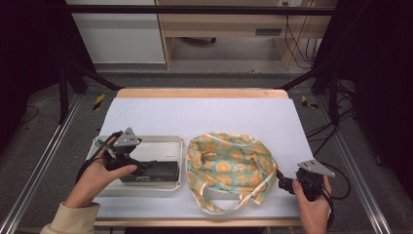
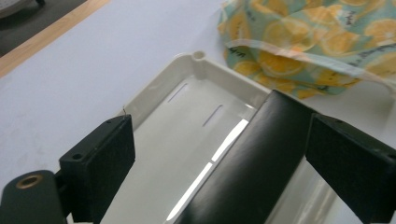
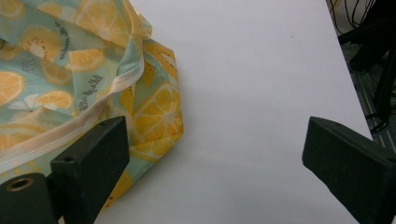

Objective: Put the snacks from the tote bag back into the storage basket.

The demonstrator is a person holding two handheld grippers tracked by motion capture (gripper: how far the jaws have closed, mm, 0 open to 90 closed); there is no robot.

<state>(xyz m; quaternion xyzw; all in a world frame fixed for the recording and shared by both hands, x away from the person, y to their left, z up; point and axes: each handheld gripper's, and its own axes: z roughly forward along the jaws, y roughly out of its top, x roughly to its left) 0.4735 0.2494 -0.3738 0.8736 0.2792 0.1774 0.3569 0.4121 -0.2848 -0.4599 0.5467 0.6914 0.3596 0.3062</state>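
- Evidently the work in hand is lifting the black box (image 1: 150, 170) out of the white tray (image 1: 160, 141), with the tray as the landmark for everything else.
- Inside the tray the box lies lengthwise against the wall nearest the person, leaving the far half of the tray floor bare.
- Over the box's end hangs the left gripper (image 1: 127, 157), jaws apart; in the left gripper view the box (image 2: 252, 163) runs up between them, close against one jaw and clear of the other, so no squeeze has begun.
- That straddle looks chosen so the jaws can close across the box's narrow width.
- Just right of the tray sits a bag (image 1: 229, 165) printed with orange slices, mouth loosely open upward, likely where the box is meant to go.
- Farther right of the tray, past the bag, the right gripper (image 1: 287, 184) rests low on the table with jaws wide apart, one jaw beside the bag's edge (image 3: 154, 116), probably ready to hold it open.
- Obstacles: the tray's raised wall, and the bag's slack pale trim (image 1: 219, 204) and rim.
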